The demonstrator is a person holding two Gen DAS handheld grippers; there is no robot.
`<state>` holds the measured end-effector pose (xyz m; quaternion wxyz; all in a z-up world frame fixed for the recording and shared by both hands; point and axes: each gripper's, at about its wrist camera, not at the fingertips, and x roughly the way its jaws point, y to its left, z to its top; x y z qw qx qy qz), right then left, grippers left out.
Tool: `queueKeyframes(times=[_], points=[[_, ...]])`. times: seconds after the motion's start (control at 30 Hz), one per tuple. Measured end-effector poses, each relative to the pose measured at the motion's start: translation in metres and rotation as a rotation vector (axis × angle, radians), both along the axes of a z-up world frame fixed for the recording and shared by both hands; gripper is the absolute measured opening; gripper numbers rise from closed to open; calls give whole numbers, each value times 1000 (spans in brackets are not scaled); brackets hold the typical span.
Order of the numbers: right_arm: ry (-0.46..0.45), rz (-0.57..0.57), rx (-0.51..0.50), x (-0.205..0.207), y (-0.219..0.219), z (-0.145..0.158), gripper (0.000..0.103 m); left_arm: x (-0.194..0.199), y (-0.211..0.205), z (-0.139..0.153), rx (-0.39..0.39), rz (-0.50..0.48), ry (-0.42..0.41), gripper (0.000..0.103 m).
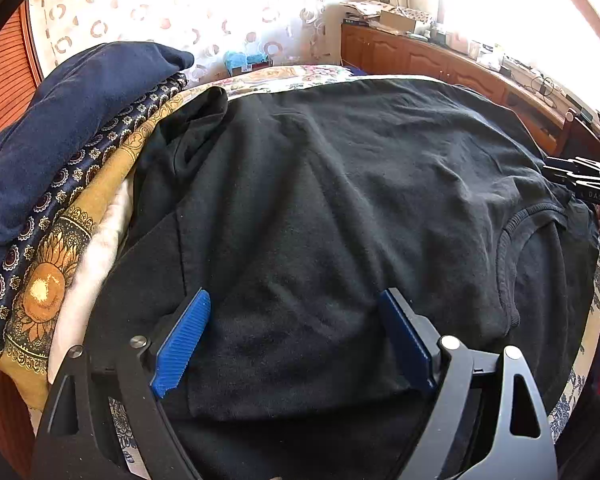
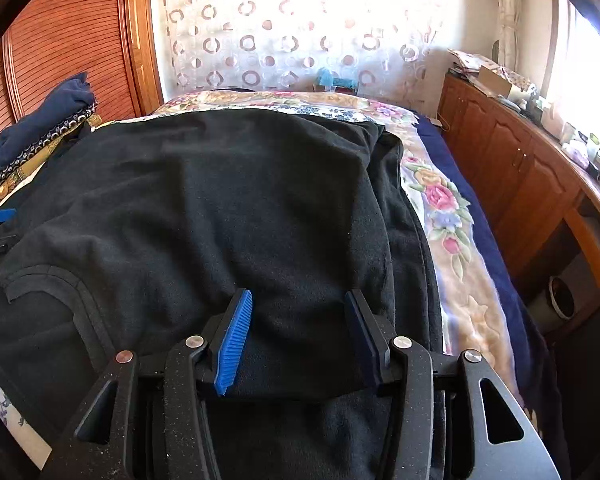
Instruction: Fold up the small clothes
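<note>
One black shirt [image 1: 340, 200] is lying spread on the flowered bedspread [image 2: 452, 208], both sleeves seemingly turned in — the main folds are still waiting. Both grippers are hovering over its near edge: the left gripper [image 1: 296, 312] is standing wide apart, the right gripper [image 2: 298, 312] partly apart, neither clamping cloth. Several folded pieces are sitting stacked beside it — a pile [image 1: 60, 152], seemingly finished.

Left gripper [image 1: 296, 312]: angled steeply downward, jaws spread wide, blue pads apart.
Right gripper [image 2: 298, 314]: angled downward, jaws partly spread, pads apart, pressing on nothing.
</note>
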<state>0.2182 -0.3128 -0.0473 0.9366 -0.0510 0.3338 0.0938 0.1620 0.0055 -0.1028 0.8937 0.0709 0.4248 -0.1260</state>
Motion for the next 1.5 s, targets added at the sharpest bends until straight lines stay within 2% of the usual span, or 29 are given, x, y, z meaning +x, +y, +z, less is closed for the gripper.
queueKeyframes(times=[0.3,0.37,0.43,0.57,0.63,0.67,0.73,0.8,0.9,1.03,1.2,1.3,1.4,1.5], points=[[-6,5,6,-9,1,-7,51,-12,6,1,12,10,6,87],[-6,5,10,-9,1,-7,51,-22,18,4,-44,38,30,87],[-6,5,15,-9,0,-7,51,-37,34,11,-121,64,2,87],[-6,6,17,-9,0,-8,51,-61,60,22,-130,151,-61,82],[-6,6,19,-9,1,-8,51,-65,73,25,-146,188,-75,72],[-6,7,20,-9,0,-8,51,-66,80,25,-161,199,-76,69],[-6,7,22,-9,0,-8,51,-65,90,25,-160,234,-80,54],[-6,7,23,-9,0,-8,51,-60,97,24,-153,270,-87,51],[-6,7,23,-9,1,-8,51,-51,101,19,-149,291,-75,50],[-6,8,23,-9,0,-8,51,-35,97,12,-92,313,-60,51],[-6,10,21,-9,0,-8,51,-30,100,6,-123,313,-43,50],[-8,15,49,-9,-4,-7,51,-29,99,5,-121,302,-46,45],[-14,7,78,-11,-12,-4,51,-27,99,3,-119,307,-39,45],[-18,-19,41,-17,-17,-2,51,-27,99,3,-128,308,-38,45]])
